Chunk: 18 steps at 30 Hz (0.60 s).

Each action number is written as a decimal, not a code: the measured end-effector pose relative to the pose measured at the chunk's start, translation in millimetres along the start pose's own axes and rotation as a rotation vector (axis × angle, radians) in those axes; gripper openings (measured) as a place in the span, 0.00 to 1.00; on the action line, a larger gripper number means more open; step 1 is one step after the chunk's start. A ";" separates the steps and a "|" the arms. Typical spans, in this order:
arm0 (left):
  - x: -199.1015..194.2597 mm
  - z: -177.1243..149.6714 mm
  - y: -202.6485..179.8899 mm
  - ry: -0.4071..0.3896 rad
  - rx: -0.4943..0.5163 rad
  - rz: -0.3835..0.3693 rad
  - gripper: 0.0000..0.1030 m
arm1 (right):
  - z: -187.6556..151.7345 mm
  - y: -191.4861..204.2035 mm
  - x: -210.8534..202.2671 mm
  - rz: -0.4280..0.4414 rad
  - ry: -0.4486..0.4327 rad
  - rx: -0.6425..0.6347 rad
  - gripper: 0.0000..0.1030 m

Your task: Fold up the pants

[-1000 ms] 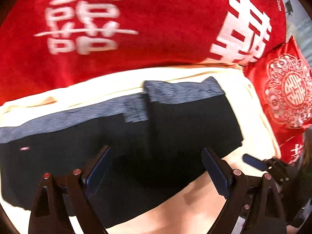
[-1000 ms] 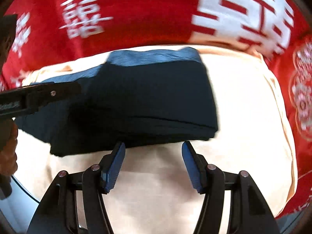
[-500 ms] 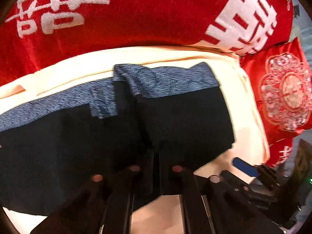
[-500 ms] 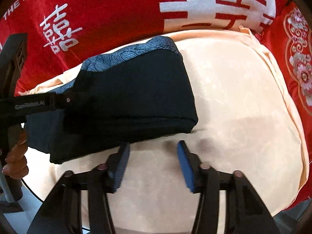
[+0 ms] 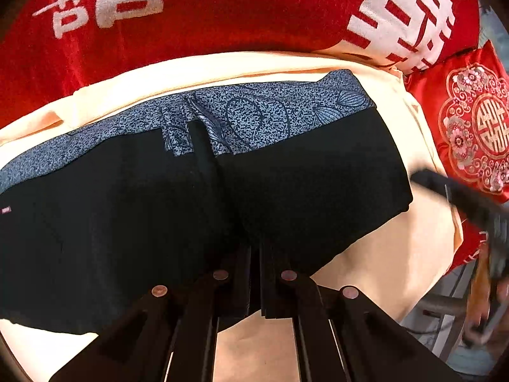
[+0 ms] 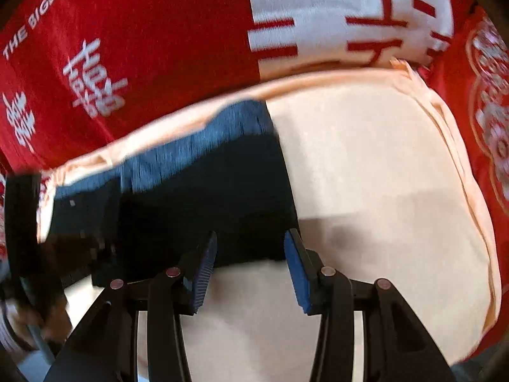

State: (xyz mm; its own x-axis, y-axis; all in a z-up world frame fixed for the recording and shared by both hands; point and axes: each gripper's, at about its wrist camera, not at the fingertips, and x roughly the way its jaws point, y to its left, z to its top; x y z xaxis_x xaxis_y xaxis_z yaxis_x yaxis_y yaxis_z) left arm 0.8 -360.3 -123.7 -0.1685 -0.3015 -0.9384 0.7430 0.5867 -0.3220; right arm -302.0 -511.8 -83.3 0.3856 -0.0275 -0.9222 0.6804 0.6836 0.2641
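Your left gripper [image 5: 254,270] points forward and down at the near edge of the black pants [image 5: 127,222], its fingers [image 5: 241,273] pressed together on a fold of the dark cloth, which puckers toward the tips. From that pinch a crease runs up through the fabric to the blue patterned waistband [image 5: 254,114] along the far edge. The pants lie across a cream sheet [image 5: 381,270], spread wide to the left of your grip and doubled into a thicker, squared block to the right of it.

Your right gripper [image 6: 251,264] hovers low over the cream sheet [image 6: 381,191] at the near right corner of that folded block [image 6: 206,197]. Its blue pads [image 6: 299,270] stand apart with nothing between them; the left one overlaps the dark cloth's edge in the view, the right one sits over bare sheet. The right-wrist view is smeared, so you cannot tell whether either pad touches the fabric.

In the left view the right tool shows only as a dark blurred bar at the right edge. Behind the sheet lies a red blanket [image 5: 222,16] with white characters, and a red embroidered cushion [image 5: 477,133] sits at its right end.
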 end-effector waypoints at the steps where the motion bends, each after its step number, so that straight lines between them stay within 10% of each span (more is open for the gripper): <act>1: -0.2 0.0 0.8 -0.001 -0.006 -0.004 0.04 | 9.7 0.5 4.8 0.016 -0.010 -0.001 0.46; 8: 2.6 3.7 5.5 -0.012 -0.018 -0.009 0.04 | 44.3 13.6 80.1 0.012 0.101 0.007 0.45; 14: -9.5 -1.5 3.7 -0.044 -0.013 0.002 0.05 | 29.4 32.1 61.4 -0.007 0.081 -0.064 0.46; 15: -12.0 -2.3 3.3 -0.048 -0.017 0.012 0.10 | 27.9 32.9 58.9 -0.001 0.082 -0.069 0.46; 18: -21.5 -6.8 6.7 -0.078 -0.043 0.079 0.66 | 20.8 41.1 46.6 0.010 0.077 -0.086 0.46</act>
State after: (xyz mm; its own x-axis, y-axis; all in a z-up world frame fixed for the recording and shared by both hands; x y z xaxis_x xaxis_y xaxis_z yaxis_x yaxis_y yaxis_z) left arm 5.0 -344.8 -106.5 -0.0587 -0.3096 -0.9490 0.7233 0.6421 -0.2542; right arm -243.2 -500.1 -109.5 0.3410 0.0334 -0.9395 0.6192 0.7439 0.2512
